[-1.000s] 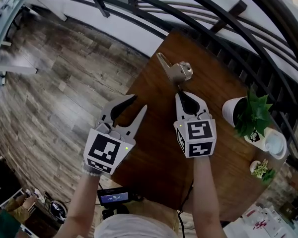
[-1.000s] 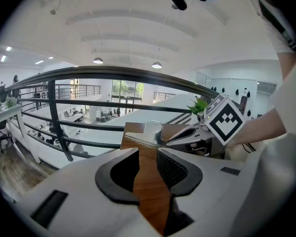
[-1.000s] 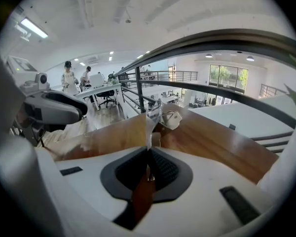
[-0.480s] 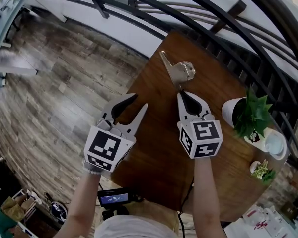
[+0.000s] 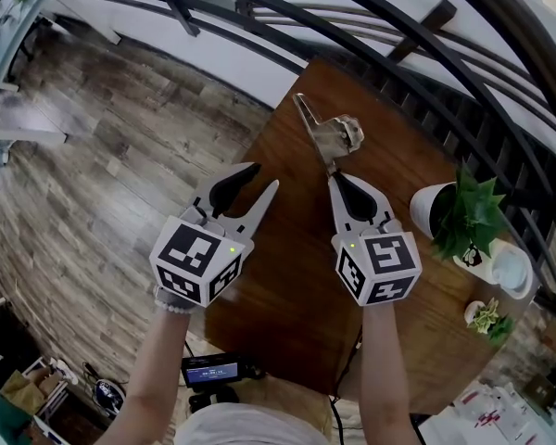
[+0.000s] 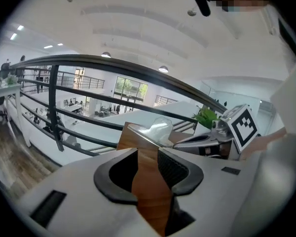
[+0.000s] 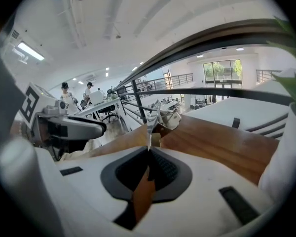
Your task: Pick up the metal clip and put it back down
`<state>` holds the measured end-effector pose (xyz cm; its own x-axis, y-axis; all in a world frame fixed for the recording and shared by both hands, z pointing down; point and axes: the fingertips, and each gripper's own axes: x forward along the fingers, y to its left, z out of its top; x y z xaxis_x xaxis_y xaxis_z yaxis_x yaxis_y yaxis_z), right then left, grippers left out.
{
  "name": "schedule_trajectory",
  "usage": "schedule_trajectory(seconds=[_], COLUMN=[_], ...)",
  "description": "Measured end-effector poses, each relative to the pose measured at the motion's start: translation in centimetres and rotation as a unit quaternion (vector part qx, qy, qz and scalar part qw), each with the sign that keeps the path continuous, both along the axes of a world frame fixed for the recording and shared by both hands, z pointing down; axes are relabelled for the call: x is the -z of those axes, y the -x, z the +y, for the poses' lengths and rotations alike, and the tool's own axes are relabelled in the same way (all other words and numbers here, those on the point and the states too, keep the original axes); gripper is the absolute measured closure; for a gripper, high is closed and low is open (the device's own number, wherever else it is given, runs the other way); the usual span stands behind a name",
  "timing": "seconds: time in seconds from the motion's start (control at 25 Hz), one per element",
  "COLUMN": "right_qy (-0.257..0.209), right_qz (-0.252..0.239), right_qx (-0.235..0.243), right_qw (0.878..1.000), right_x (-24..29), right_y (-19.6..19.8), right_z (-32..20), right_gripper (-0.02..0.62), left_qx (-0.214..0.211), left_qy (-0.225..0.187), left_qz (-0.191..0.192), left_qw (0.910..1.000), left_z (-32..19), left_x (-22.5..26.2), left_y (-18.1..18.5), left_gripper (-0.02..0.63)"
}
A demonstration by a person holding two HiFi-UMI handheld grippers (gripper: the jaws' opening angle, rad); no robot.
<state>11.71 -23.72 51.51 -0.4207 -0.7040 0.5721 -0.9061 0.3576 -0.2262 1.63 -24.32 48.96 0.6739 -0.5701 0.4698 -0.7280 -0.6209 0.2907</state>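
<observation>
The right gripper, a pale plastic tool with black ribbed pads and a marker cube at its back, has its jaws drawn almost together. They pinch the near end of the shiny metal clip. In the right gripper view the right gripper shows only a thin slit between its pads, and the clip rises out of that slit edge-on as a narrow bright blade. From above the clip reads as a bent piece of polished sheet steel. It has one long thin arm angling away and a broader, rounded body with a small knob at the far side. It sits over the far part of the dark brown wooden table, whose top is smooth with a fine grain. I cannot tell whether its far end touches the wood.

The left gripper hangs just off the table's left edge with its jaws moderately apart and nothing between them. The left gripper view looks along the left gripper and shows only bare table top in that gap.

At the table's right a leafy green plant in a white round pot stands, well apart from the clip. A dark curved metal railing runs behind the table, above a grey-brown plank floor.
</observation>
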Motion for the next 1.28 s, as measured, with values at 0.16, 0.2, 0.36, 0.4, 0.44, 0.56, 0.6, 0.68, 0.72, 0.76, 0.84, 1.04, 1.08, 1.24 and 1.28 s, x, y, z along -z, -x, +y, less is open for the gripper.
schedule_trajectory(seconds=[0.16,0.2,0.36,0.4,0.44,0.56,0.6,0.68,0.72,0.76,0.84,1.04,1.08,1.24,1.28], right_qy=[-0.006,-0.008,-0.016,-0.018,-0.02,-0.027,-0.03,-0.036,-0.039,-0.041,-0.046,-0.056,-0.058,-0.066,-0.068], right_qz=[-0.004,-0.005,-0.011,-0.013,-0.014,-0.022,-0.026,-0.031,-0.034,-0.036,-0.039,-0.043,-0.044,-0.049,-0.049], right_qx=[0.011,0.013,0.025,0.029,0.032,0.042,0.045,0.052,0.056,0.06,0.067,0.084,0.087,0.096,0.097], right_qw=[1.0,1.0,0.999,0.999,0.999,0.999,0.998,0.998,0.997,0.997,0.996,0.994,0.994,0.992,0.992], right_x=[0.7,0.9,1.9,2.1,2.3,3.1,3.5,4.1,4.4,4.7,5.4,6.6,6.8,7.9,8.2], right_y=[0.3,0.4,1.0,1.1,1.2,1.6,1.8,2.2,2.4,2.6,3.0,3.9,4.1,4.8,4.9], right_z=[0.5,0.6,1.2,1.4,1.6,2.4,2.7,3.3,3.5,3.8,4.3,5.6,5.9,7.0,7.3], right_gripper=[0.575,0.575,0.575,0.575,0.575,0.575,0.575,0.575,0.575,0.575,0.576,0.577,0.576,0.577,0.577], left_qx=[0.007,0.006,-0.005,-0.01,-0.015,-0.023,-0.023,-0.024,-0.025,-0.027,-0.031,-0.038,-0.04,-0.044,-0.045], left_qy=[0.033,0.037,0.046,0.047,0.047,0.056,0.059,0.064,0.066,0.067,0.069,0.077,0.076,0.073,0.072], left_qz=[0.041,0.044,0.058,0.06,0.062,0.08,0.087,0.1,0.104,0.108,0.117,0.154,0.157,0.168,0.171], left_qw=[0.9986,0.9983,0.9973,0.997,0.9968,0.995,0.9941,0.9926,0.992,0.9915,0.9903,0.9843,0.9839,0.9822,0.9816], left_z=[-0.6,-0.7,-0.8,-0.8,-0.6,-0.3,-0.3,-0.3,-0.2,-0.1,0.1,0.9,1.1,2.0,2.3], left_x=[-0.1,-0.1,0.1,0.1,0.2,0.7,0.9,1.2,1.4,1.6,2.0,3.5,3.8,5.0,5.3], left_y=[-0.6,-0.8,-1.4,-1.6,-1.8,-2.2,-2.2,-2.1,-2.1,-2.1,-2.0,-1.8,-1.7,-1.4,-1.3], left_gripper=[0.432,0.43,0.429,0.429,0.428,0.428,0.427,0.423,0.422,0.422,0.421,0.413,0.413,0.413,0.413])
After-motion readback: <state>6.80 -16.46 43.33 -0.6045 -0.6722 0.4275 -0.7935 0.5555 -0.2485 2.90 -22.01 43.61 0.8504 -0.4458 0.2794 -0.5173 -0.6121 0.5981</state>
